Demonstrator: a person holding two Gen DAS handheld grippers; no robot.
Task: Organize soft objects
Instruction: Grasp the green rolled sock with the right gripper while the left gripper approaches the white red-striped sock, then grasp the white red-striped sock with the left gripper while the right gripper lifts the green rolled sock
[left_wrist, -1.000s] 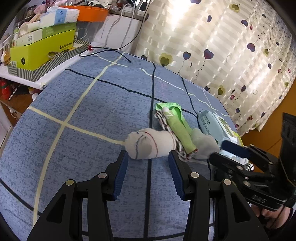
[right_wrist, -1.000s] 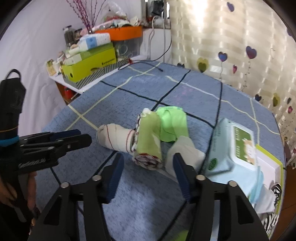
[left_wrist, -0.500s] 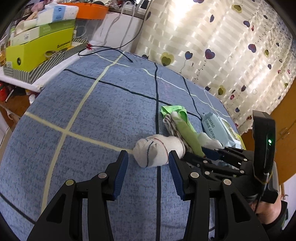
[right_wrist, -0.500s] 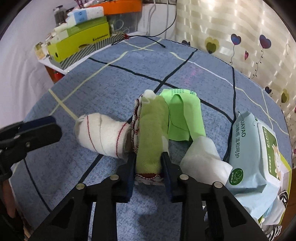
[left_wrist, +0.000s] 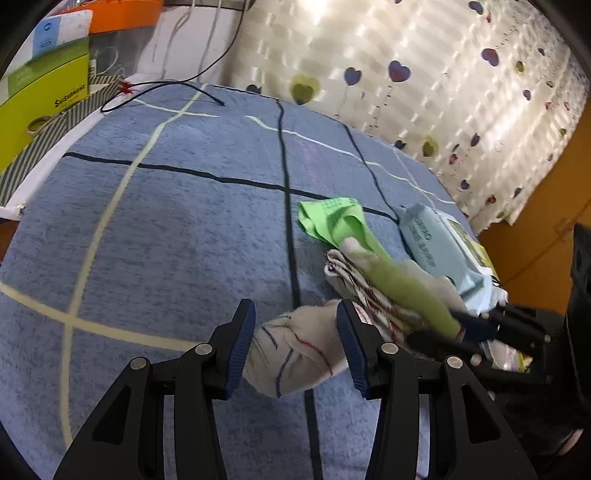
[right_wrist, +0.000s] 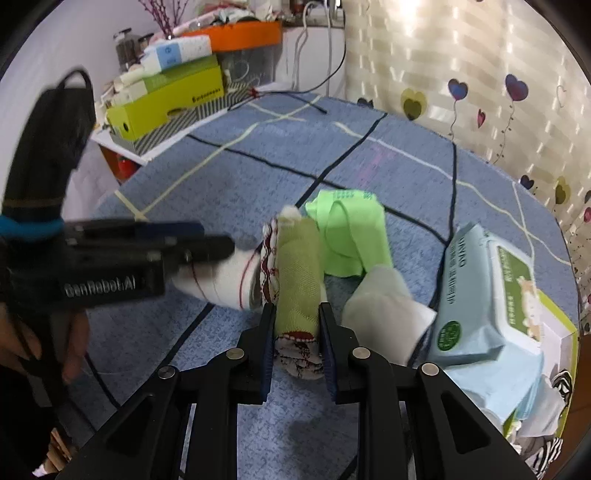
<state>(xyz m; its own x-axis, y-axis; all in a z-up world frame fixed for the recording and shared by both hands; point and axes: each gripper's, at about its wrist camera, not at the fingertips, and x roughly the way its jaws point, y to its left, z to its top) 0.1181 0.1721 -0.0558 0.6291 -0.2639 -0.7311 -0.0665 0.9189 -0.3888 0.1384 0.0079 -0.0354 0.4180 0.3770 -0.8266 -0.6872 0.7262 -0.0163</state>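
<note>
Two grippers work the same small heap on the blue blanket. A second ago the right gripper stood wide and short of the green rolled cloth; now its jaws are closing around that roll's near end, pads pressing its sides. So the roll looks secured, probably ready to lift away from the pile (a judgement, not a certainty). Meanwhile the left gripper has moved in over the white sock, which lies just left of the roll and touches it. Its jaws are opening, spread wide with the sock between them; the right pad meets the sock's edge, but no squeeze shows. Behind the roll lies a bright green bag; to its right sits a pale cloth, then the wipes pack.
</note>
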